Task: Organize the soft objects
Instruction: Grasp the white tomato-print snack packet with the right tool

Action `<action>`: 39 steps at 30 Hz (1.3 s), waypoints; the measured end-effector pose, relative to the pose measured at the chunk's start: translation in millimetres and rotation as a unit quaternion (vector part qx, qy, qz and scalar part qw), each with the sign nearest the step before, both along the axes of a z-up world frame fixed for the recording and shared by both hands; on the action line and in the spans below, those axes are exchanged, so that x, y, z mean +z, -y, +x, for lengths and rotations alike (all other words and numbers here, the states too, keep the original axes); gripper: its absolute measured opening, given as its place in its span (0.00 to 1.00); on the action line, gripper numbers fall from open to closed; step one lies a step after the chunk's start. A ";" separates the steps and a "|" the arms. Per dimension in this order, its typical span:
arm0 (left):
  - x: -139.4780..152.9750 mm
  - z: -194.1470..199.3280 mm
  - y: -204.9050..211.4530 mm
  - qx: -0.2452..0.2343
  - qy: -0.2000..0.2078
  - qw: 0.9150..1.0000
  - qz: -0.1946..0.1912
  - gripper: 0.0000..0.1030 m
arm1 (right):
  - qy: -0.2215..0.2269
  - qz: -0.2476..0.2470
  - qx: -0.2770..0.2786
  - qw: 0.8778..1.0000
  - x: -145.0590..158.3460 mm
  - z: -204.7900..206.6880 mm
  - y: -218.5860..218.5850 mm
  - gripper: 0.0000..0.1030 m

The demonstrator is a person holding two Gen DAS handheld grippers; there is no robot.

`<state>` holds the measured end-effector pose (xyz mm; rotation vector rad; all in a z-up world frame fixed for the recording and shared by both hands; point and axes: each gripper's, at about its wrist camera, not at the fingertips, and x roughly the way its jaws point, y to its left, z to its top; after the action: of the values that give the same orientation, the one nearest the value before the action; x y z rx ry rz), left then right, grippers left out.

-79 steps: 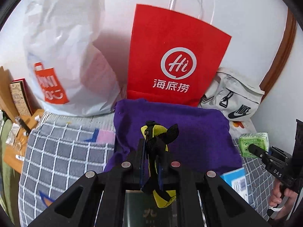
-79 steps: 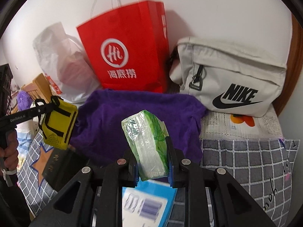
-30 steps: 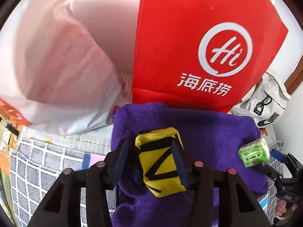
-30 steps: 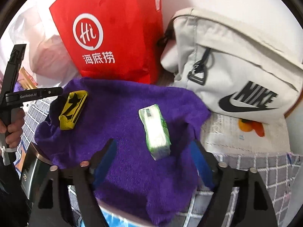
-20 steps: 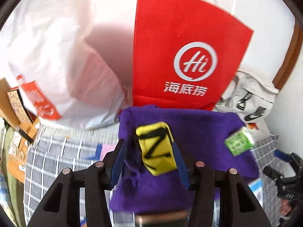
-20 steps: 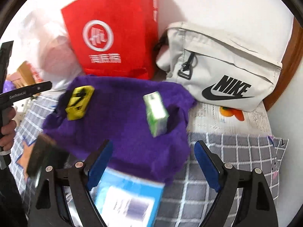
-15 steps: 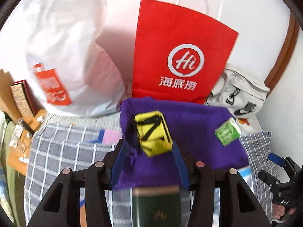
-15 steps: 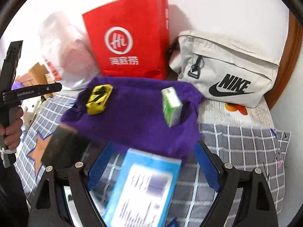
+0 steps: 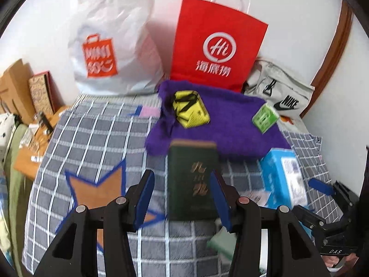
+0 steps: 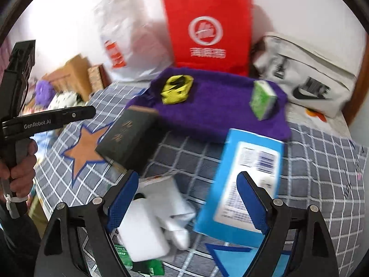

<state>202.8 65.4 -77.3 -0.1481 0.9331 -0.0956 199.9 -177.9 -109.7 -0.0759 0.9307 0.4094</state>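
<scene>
- Left tool [image 9: 182, 192]: angled down over the checked bedcover [image 9: 92, 138]; jaws apart and opening, nothing between the pads. The dark green book [image 9: 192, 180] lies on the bed beyond them, seen in the gap.
- Left tool, seen from the right wrist view [image 10: 69, 115]: gripped by a hand [image 10: 20, 173] wrapped around its handle at the left edge, the tool's body roughly level.
- Right tool [image 10: 186, 198]: pointing downward, jaws spread wide and empty; a white soft item [image 10: 156, 214] and a blue box [image 10: 244, 180] lie on the bed below.
- Purple towel [image 9: 221, 127]: spread on the bed, its far edge by the red paper bag [image 9: 216, 50].
- Yellow pouch [image 9: 189, 109]: resting on the towel's left part.
- Green tissue pack [image 9: 265, 117]: resting on the towel's right part, well apart from the pouch.
- White plastic bag [image 9: 115, 46] and grey sling bag [image 9: 281, 92]: flanking the red bag, against the wall.
</scene>
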 end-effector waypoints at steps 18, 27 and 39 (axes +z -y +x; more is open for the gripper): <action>-61.8 -14.4 -46.8 0.014 -0.043 0.998 -0.051 0.57 | -0.096 -0.077 0.079 0.989 -73.0 50.7 -53.5 0.84; -61.2 -17.9 -44.2 0.003 -0.041 0.998 -0.051 0.57 | -0.096 -0.082 0.105 0.986 -77.0 45.1 -61.6 0.71; -57.8 -27.1 -46.9 0.005 -0.041 0.998 -0.046 0.57 | -0.097 -0.091 0.124 0.983 -77.1 46.6 -69.3 0.41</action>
<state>175.7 112.3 -135.1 -0.2443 1.0100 -0.1237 246.6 -108.6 -186.8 -0.3255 1.1546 0.5682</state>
